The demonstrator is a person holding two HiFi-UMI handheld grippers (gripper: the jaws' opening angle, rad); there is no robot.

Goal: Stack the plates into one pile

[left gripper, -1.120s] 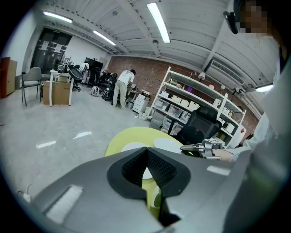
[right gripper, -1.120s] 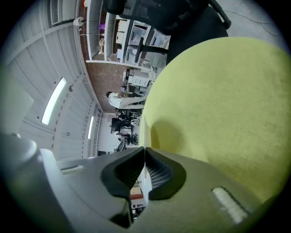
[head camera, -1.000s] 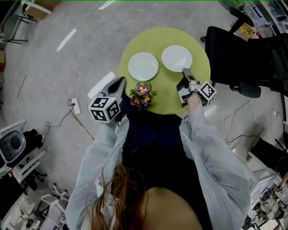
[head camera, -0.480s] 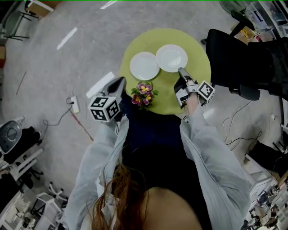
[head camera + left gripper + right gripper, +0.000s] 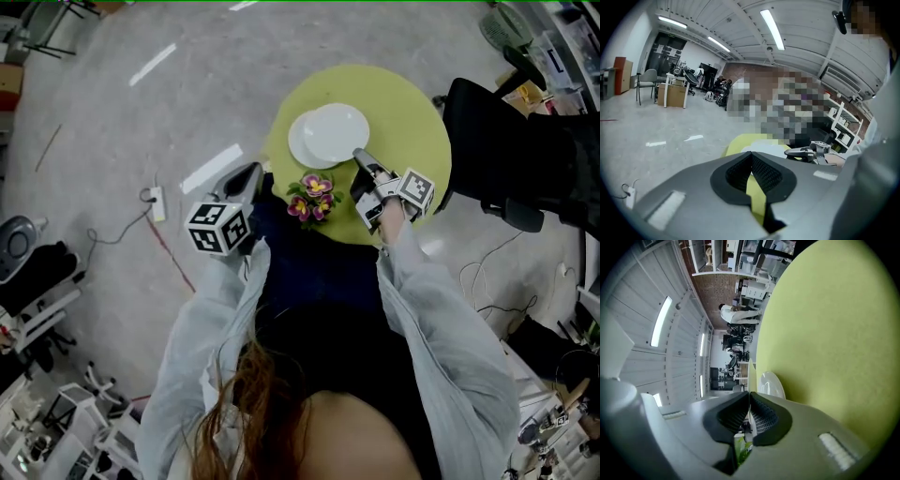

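White, round and plain, the held plate sits toward the back left of the bench. The right gripper is clenched on its near rim. In the right gripper view the same plate shows edge-on, pinched between the ribbed pads at the tips of that gripper. It overlaps the second plate, which lies flat on the yellow-green bench top and shows only as a crescent on the left side. From the right gripper view this second plate rests on the bench just beyond the jaws.

Nearer the person, at the bench's front edge, stands a small bunch of purple and yellow flowers with green leaves. It is just beside the right gripper and apart from both plates.

The left gripper hangs off the bench to the left, over the grey floor. Its jaws are closed tip to tip with nothing between them, as the left gripper view shows. Each gripper carries a cube of black-and-white square markers; these are patterns, not letters.

Farther out, a black chair stands to the right of the bench. A white power strip with its cable lies on the floor to the left, near a white strip. Labels on the far shelves are too small to read.
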